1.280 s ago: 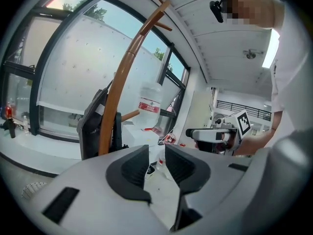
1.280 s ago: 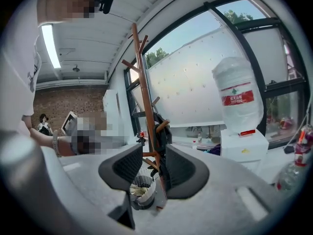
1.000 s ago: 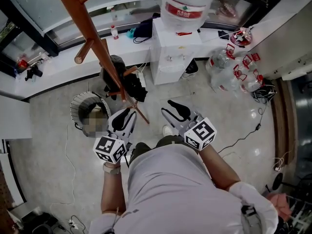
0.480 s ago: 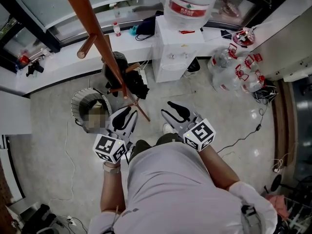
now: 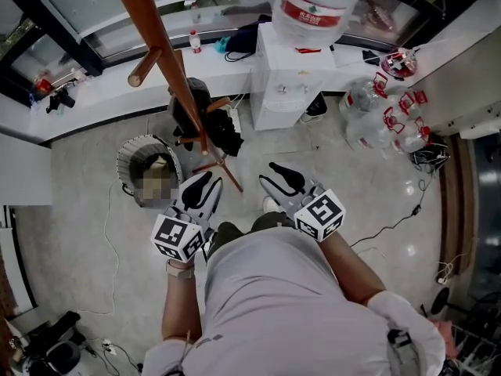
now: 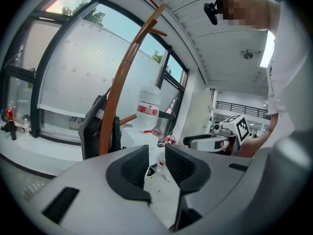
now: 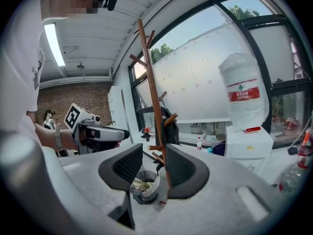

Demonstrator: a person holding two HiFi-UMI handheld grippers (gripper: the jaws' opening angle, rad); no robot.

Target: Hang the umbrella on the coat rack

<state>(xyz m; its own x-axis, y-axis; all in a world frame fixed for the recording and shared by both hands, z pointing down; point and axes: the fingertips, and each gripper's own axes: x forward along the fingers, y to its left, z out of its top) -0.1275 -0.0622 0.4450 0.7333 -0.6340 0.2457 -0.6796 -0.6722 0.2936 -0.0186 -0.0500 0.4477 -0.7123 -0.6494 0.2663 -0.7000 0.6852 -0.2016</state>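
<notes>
Wooden coat rack point(image 5: 160, 49), one, left gripper point(image 5: 207, 181), right gripper point(image 5: 275, 168), all fingers point(image 6: 134, 166) closed, empty

Premises: an office-type workroom, not a dwelling. Grounds:
- A white water dispenser point(image 5: 286, 81) carries a large upturned bottle point(image 5: 317, 6), with several spare jugs point(image 5: 376, 120) standing on the floor beside it.
- Tall dark-framed windows point(image 6: 73, 77) run above a long white ledge point(image 5: 102, 100) holding small oddments.
- The pale floor point(image 5: 78, 233) is hard and glossy, with loose cables point(image 5: 387, 222) lying on it.
- A waste bin point(image 5: 129, 157) stands near a wooden coat rack point(image 5: 160, 53).
- A strip light point(image 7: 53, 43) is fixed to the ceiling.
- One side wall is bare brick point(image 7: 49, 102).
</notes>
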